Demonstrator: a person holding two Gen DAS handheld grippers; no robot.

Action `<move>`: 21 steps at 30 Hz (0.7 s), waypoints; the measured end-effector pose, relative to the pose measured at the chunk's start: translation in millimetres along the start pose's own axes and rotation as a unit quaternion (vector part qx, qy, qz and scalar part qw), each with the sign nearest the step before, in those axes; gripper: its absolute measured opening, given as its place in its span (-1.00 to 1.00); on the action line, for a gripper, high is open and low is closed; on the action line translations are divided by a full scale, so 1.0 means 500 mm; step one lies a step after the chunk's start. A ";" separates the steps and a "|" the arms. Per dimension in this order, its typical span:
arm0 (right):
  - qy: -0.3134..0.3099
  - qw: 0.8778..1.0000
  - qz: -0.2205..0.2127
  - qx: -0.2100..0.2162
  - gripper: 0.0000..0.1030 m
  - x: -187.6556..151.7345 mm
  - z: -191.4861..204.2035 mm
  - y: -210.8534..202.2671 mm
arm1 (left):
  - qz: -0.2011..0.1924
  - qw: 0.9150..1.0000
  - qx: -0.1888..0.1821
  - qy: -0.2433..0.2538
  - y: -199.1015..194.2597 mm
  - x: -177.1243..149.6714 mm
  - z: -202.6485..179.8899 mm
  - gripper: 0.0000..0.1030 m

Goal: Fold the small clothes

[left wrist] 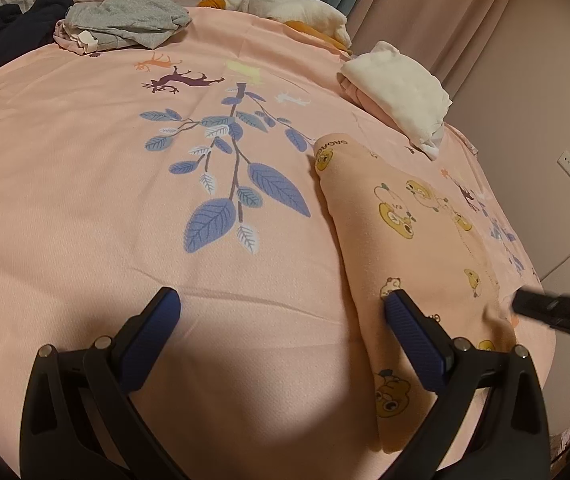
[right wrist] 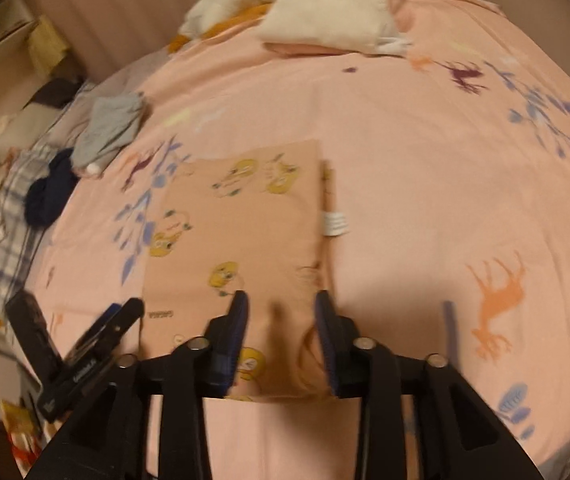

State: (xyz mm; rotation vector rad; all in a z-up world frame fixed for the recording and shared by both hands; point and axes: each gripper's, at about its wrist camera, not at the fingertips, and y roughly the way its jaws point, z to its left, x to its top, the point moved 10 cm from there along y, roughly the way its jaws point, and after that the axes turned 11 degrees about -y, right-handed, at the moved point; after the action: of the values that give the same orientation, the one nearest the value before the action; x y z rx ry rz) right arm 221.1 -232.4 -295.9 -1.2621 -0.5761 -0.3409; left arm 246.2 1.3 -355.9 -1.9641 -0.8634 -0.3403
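Left gripper (left wrist: pixel 281 308) spread wide, empty, at left edge of folded peach cartoon-print garment (left wrist: pixel 409 248) on pink bedspread (left wrist: pixel 85 160). Right gripper (right wrist: pixel 281 304) parted, empty, over garment's near hem. Fabric soft, light, limp; best pinched at near corners.

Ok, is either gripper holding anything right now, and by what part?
Nothing is held. The left gripper is open above the bedsheet; the right gripper is open over the folded peach garment.

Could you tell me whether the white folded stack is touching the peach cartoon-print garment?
Apart. The left wrist view shows bare pink bedsheet between the white folded stack and the peach cartoon-print garment.
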 end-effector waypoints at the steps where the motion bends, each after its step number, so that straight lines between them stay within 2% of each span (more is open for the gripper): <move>1: -0.002 1.000 0.020 -0.005 -0.22 -0.007 0.000 0.023 | 0.000 1.000 0.001 0.000 0.000 0.000 0.000 0.99; 3: 0.012 0.996 0.072 -0.044 -0.22 -0.029 -0.028 0.068 | 0.000 1.000 0.002 0.001 0.000 0.000 0.001 0.99; 4: 0.025 0.995 0.083 -0.058 -0.21 -0.035 -0.042 0.077 | 0.000 1.000 0.002 0.002 0.001 0.000 0.001 0.99; 7: 0.053 0.996 0.071 -0.029 -0.20 -0.026 -0.050 0.072 | 0.000 1.000 0.003 0.002 0.002 -0.001 0.002 0.99; 11: 0.074 0.997 0.012 -0.023 0.42 0.000 -0.071 0.027 | 0.001 1.000 0.008 0.006 0.001 0.001 0.002 0.99; 12: 0.084 0.996 -0.001 -0.010 0.48 0.005 -0.076 0.021 | 0.001 1.000 0.008 0.005 0.002 0.000 0.001 0.99; 15: 0.107 0.993 -0.013 0.049 0.48 0.008 -0.086 0.027 | 0.000 1.000 0.001 -0.004 -0.003 0.006 -0.004 0.99; 18: 0.122 0.987 -0.020 0.100 0.50 0.008 -0.080 0.035 | 0.021 0.998 -0.053 -0.033 0.001 0.014 -0.025 0.99; 21: 0.147 0.977 -0.011 0.154 0.51 0.006 -0.078 0.064 | 0.060 0.991 -0.098 -0.072 0.013 0.022 -0.058 0.99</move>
State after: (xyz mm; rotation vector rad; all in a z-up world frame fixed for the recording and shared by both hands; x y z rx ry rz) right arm 249.5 -260.7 -327.1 -0.8862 -0.3726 -0.4309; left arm 261.3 -20.3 -338.9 -2.2346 -0.8237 -0.2223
